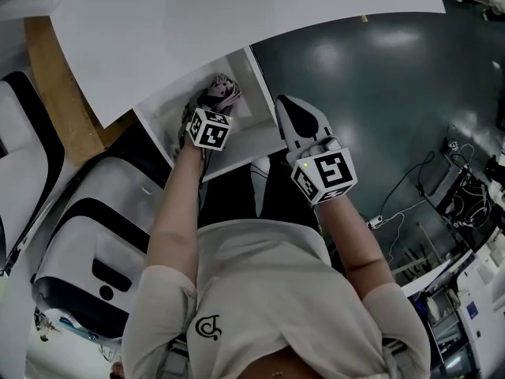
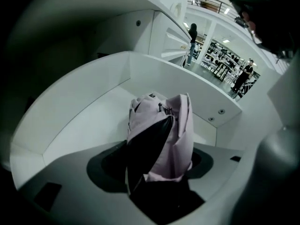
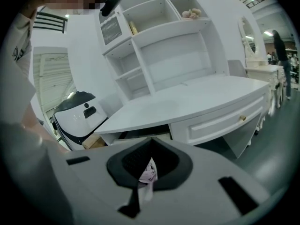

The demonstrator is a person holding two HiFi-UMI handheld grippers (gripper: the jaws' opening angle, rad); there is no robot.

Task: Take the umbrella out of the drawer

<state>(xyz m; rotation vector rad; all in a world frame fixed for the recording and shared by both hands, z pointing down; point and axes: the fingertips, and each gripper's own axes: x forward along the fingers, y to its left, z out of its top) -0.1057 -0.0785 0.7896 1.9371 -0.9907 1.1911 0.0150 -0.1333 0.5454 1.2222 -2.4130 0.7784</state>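
The folded pale pink umbrella [image 1: 222, 91] lies in the open white drawer [image 1: 265, 85] under the desk. My left gripper [image 1: 207, 103] reaches steeply down into the drawer. In the left gripper view the umbrella [image 2: 166, 135] fills the gap between the jaws of the left gripper [image 2: 159, 175], which are shut on its bunched fabric, with a dark part across its front. My right gripper [image 1: 289, 114] hangs just outside the drawer's right wall, jaws together. In the right gripper view, the right gripper [image 3: 145, 178] shows only a small pale scrap in its narrow gap.
The white desk top [image 1: 237, 22] overhangs the drawer. A white and black moulded seat [image 1: 95, 235] stands at the left beside a wooden panel [image 1: 55, 85]. Cables [image 1: 442, 188] lie on the dark floor at the right. A second drawer with a knob [image 3: 225, 121] is closed.
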